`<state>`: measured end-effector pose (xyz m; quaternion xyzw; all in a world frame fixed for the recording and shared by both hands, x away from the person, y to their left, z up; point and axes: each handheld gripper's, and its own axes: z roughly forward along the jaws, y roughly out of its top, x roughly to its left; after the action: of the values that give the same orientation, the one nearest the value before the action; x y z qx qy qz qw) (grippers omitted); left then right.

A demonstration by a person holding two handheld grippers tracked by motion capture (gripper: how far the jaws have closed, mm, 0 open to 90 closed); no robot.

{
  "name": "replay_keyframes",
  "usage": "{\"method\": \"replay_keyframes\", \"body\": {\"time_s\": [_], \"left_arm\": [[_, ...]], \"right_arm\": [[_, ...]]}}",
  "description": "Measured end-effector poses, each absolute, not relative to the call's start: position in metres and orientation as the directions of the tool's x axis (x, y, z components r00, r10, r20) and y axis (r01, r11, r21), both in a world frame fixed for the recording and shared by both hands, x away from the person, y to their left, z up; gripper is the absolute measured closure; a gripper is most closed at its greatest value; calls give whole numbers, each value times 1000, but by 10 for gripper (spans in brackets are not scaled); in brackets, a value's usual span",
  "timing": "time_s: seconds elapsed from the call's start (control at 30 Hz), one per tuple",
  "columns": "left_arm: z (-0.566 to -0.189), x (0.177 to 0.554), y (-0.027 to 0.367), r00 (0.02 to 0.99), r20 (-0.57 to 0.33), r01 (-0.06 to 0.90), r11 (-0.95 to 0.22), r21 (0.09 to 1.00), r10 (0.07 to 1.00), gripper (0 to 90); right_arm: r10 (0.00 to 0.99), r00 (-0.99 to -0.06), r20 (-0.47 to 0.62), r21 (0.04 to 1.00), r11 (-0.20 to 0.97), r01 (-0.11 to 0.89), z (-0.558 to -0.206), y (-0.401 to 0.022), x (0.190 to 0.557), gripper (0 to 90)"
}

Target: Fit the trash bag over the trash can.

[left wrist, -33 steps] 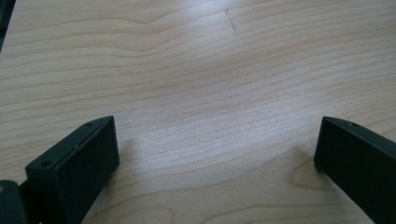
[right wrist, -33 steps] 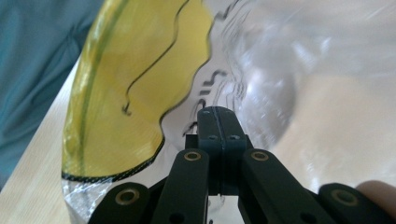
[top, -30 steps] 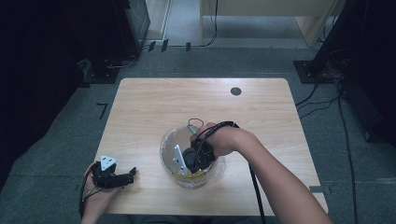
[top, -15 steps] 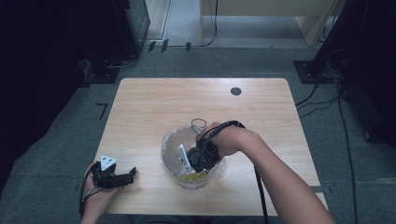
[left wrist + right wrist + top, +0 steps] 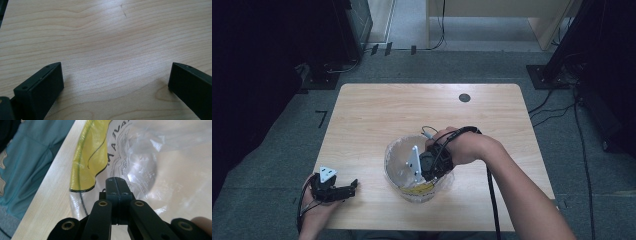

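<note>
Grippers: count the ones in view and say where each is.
2. The left gripper lies at the table's near left edge, jaws open. The right gripper, jaws shut, reaches into the clear plastic bag at the near middle.

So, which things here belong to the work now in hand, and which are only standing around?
In the work:
- clear plastic bag with a yellow printed part
- right gripper, jaws shut, inside the bag
- table

Standing by:
- left gripper, open over bare wood
- dark round spot near the table's far edge
- cables on the floor
</note>
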<state>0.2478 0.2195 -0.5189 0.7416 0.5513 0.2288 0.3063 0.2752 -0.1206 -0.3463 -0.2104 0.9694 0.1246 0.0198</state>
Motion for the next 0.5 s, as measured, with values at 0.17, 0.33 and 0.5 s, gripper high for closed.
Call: {"method": "replay_keyframes", "body": {"time_s": [0.17, 0.33, 0.5], "left_arm": [[-519, 248, 219, 287, 2, 677, -204, 707, 958, 0], [-519, 248, 219, 288, 2, 677, -205, 707, 958, 0], [-519, 248, 219, 287, 2, 677, -205, 707, 958, 0]], "right_arm": [[-386, -916, -107, 264, 878, -400, -338, -130, 272, 900], [-369, -920, -134, 304, 868, -393, -329, -142, 270, 900], [-342, -928, -150, 349, 860, -373, -318, -156, 266, 900]]}}
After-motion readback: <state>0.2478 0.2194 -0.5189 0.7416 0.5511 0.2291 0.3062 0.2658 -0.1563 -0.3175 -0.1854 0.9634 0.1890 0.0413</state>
